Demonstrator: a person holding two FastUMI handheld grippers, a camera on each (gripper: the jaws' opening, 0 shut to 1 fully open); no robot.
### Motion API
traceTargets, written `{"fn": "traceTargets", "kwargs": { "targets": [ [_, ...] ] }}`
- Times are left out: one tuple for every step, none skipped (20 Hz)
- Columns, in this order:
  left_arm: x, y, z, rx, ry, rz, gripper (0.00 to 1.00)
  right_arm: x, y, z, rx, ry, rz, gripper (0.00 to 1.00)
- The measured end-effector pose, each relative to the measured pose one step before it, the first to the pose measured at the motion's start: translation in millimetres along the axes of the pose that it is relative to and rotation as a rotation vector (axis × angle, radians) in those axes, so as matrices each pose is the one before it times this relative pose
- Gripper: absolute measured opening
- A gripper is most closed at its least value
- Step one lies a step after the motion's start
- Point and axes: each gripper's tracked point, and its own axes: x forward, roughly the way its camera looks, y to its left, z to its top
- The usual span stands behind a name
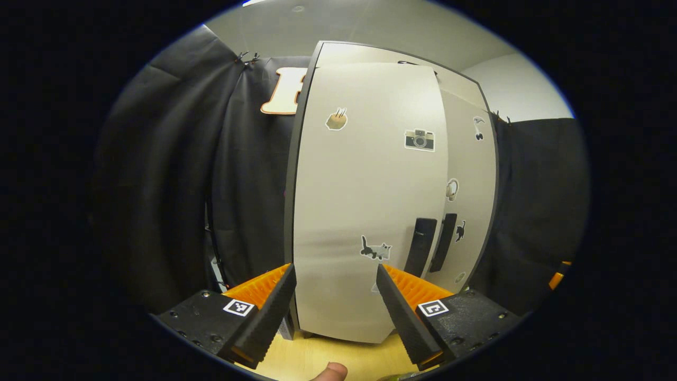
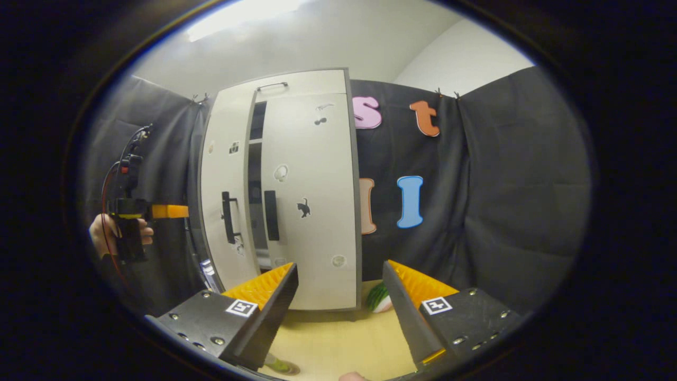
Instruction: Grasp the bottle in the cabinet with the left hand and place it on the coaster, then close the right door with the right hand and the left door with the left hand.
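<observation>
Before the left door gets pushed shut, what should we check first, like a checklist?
1. Right door closed: ok, it looks flat against the cabinet.
2. Left door still needs closing: not ok, a dark gap shows between the two doors.
3. Left gripper ready to push: ok, jaws open and empty, facing the left door's front.
4. Right gripper out of the way: ok, open, empty and back from the cabinet.
5. Bottle on the coaster: cannot tell, only a green sliver shows at the bottom edge.
6. Nothing in the gap between the doors: cannot tell, it is too dark.
</observation>
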Motion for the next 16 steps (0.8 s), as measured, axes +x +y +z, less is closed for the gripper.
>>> {"fn": "traceTargets", "kwargs": {
  "targets": [
    [-6.65,0.81,-2.11,0.00938,-0.00393,0.00403,0.96,0.97,3.83,1.63,-0.00228,-0.00276,0.00407,0.97],
    [-7.43,-1.47,-2.5,0.0063,-0.00066,0.00398,0.96,0.97,3.84,2.57,0.00052,-0.0021,0.00427,0.97],
    [-7.03,-2.14,-3.54,0.00647,0.00263,0.00497,0.96,1.18,3.99,2.07,0.0033,-0.00099,0.00565,0.97],
    [-5.74,-0.27,-1.89,0.00497,-0.00028,0.00684,0.96,1.83,5.03,2.01,0.00556,-0.00081,0.00474,0.97],
    [-5.5,-3.01,-1.87,-0.00028,0.00254,0.00067,0.96,1.13,4.04,1.67,0.00481,-0.00082,0.00351,0.97],
    [-5.5,-5.01,-3.22,-0.00615,0.00761,-0.01012,0.96,1.86,5.01,1.69,0.00462,0.00094,0.00453,0.97],
    [-4.61,-3.87,-1.31,-0.0095,-0.00218,-0.00626,0.96,1.67,4.46,1.84,0.00232,-0.00019,0.00492,0.97],
    [-4.44,-3.43,-2.86,-0.0074,0.00401,-0.0057,0.96,1.83,4.38,1.87,0.00099,0.00153,0.00401,0.97],
    [-2.92,-2.81,-2.95,-0.00438,0.00797,-0.00842,0.96,1.47,4.42,1.46,-0.00143,0.00098,0.00378,0.97],
    [-4.0,-1.11,-3.56,0.00068,0.00717,-0.00146,0.96,2.06,3.75,2.32,-0.00184,0.00091,0.00243,0.97],
    [-2.83,-0.33,-0.55,0.0024,0.0005,0.00202,0.96,1.0,3.52,3.19,-0.00434,-0.00285,0.00197,0.98],
    [-2.86,0.02,-0.23,0.00552,-0.00106,0.00186,0.97,0.84,3.82,3.95,-0.00419,-0.00517,0.00536,0.97],
    [-3.03,0.78,-0.36,0.00543,-0.00093,0.00226,0.97,0.96,4.27,2.44,-0.00081,-0.0052,0.00538,0.97],
    [-2.94,-0.26,0.42,0.00423,-0.00549,0.00034,0.93,0.9,3.68,2.59,0.00041,-0.00374,0.00628,0.97],
    [-2.37,0.1,-0.61,0.00211,0.00081,0.00513,0.97,0.96,2.2,1.48,-0.00178,-0.0009,0.0042,0.97],
    [-2.09,-0.75,0.36,0.00125,-0.00093,0.00164,0.96,1.66,0.92,2.45,-0.00372,-0.00511,-0.00186,0.97]
  ]
}}
